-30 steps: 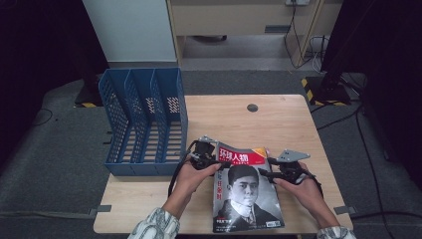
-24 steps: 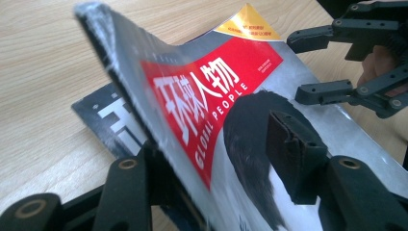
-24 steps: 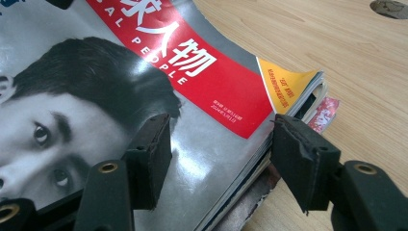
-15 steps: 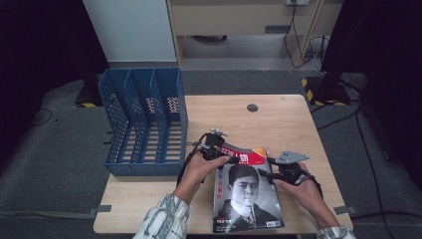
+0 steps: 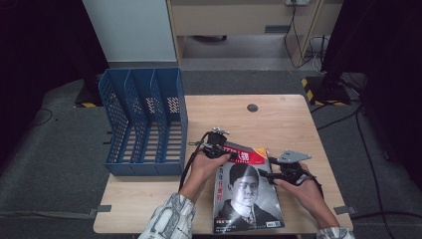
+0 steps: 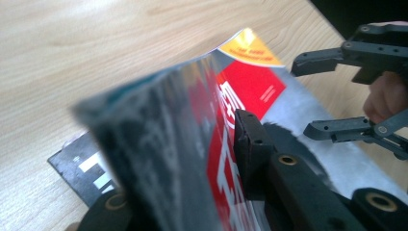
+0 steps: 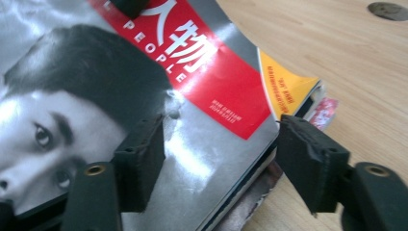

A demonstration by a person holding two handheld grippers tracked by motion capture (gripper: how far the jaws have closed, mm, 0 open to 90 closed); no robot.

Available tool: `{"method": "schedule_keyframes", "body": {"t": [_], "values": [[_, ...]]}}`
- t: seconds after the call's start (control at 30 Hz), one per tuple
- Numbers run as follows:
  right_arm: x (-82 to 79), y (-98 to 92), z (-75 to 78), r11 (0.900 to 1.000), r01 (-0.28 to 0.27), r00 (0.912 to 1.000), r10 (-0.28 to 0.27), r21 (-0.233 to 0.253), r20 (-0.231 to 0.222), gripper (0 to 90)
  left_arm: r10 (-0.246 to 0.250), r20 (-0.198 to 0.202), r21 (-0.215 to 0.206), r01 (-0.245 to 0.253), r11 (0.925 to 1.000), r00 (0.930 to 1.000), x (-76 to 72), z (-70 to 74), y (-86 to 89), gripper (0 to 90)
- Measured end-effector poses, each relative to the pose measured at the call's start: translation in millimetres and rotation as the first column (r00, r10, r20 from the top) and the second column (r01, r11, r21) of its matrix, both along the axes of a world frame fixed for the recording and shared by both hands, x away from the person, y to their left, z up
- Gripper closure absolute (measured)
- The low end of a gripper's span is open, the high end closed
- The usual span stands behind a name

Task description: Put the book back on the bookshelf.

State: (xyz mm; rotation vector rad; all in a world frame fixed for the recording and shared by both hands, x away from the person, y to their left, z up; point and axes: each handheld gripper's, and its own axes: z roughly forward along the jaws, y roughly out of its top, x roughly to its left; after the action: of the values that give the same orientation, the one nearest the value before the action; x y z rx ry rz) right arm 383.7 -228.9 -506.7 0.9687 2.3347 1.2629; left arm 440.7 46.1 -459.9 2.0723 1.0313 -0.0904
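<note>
Magazine [image 5: 246,191] with a grey portrait cover and a red title band lies at the near edge of the bench [image 5: 278,117], at about 6 o'clock from the bench's middle. High view: the left tool [image 5: 230,155] sits at the magazine's top-left corner, at 11 o'clock on the cover, and its jaws are closed on that corner, which curls up off the bench. The right tool [image 5: 262,174] is at the cover's right edge, near 2 o'clock, carrying a grey three-cornered plate [image 5: 293,157]; its jaws stand apart. A blue file rack [image 5: 144,124] with three compartments stands at 9 o'clock from the magazine, just beside the left hand [image 5: 201,167]. A small dark round disc [image 5: 252,107] is set in the bench at 12 o'clock, well apart from the magazine.

Left gripper view: the left tool [image 6: 192,187] clamps the lifted corner of the magazine [image 6: 163,144] — one black jaw presses on the red band, while the other lies behind the curled, blurred page. The right tool [image 6: 312,96] shows at 2 o'clock with its jaws parted over the cover.

Right gripper view: the right tool [image 7: 219,149] is moderately wide and straddles the magazine's [image 7: 144,96] right edge — one jaw rests over the grey cover, the other hangs outside the edge above the bench [image 7: 346,57]. The yellow corner flash sits at 1 o'clock.
</note>
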Motion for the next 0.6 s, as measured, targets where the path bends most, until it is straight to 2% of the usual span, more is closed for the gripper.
{"method": "schedule_keyframes", "body": {"t": [0.07,0.1,0.23,0.33,0.37,0.53,0.57,0.6], "values": [[-0.4,-10.3,2.9,0.999,0.036,0.9994,-0.036,0.036,-0.002,29.7,-0.005,0.002,-0.012,0.005,0.9999,1.0,-0.7,1.6,1.3,81.8],[-0.4,-10.3,2.9,0.999,0.036,0.9994,-0.036,0.036,-0.002,29.7,-0.003,-0.002,-0.018,0.003,0.9998,1.0,-0.7,1.9,2.1,81.8],[2.4,-25.7,-0.2,0.991,0.13,0.9913,-0.129,0.032,-0.029,25.5,-0.011,0.003,-0.02,0.011,0.9997,0.9999,-1.2,2.1,3.0,82.2],[5.6,-34.0,-2.5,0.979,0.201,0.9788,-0.199,0.024,-0.047,20.6,-0.016,0.006,-0.022,0.016,0.9996,0.9999,-1.3,2.6,3.2,82.3],[5.6,-34.0,-2.5,0.979,0.201,0.9788,-0.199,0.024,-0.047,20.6,-0.016,0.006,-0.022,0.016,0.9996,0.9999,-1.3,2.6,3.2,82.3],[8.1,-44.6,-8.8,0.954,0.298,0.9521,-0.3,-0.037,-0.061,15.0,-0.017,0.005,-0.016,0.017,0.9997,0.9998,-1.3,3.2,3.5,82.6],[8.5,-47.0,-10.3,0.95,0.309,0.9479,-0.311,-0.051,-0.067,15.0,-0.019,0.004,-0.021,0.019,0.9996,0.9998,-1.3,3.7,4.0,82.8],[8.5,-47.0,-10.3,0.95,0.309,0.9479,-0.311,-0.051,-0.067,15.0,-0.021,0.005,-0.025,0.021,0.9995,0.9998,-1.5,4.3,4.3,83.0]]}}
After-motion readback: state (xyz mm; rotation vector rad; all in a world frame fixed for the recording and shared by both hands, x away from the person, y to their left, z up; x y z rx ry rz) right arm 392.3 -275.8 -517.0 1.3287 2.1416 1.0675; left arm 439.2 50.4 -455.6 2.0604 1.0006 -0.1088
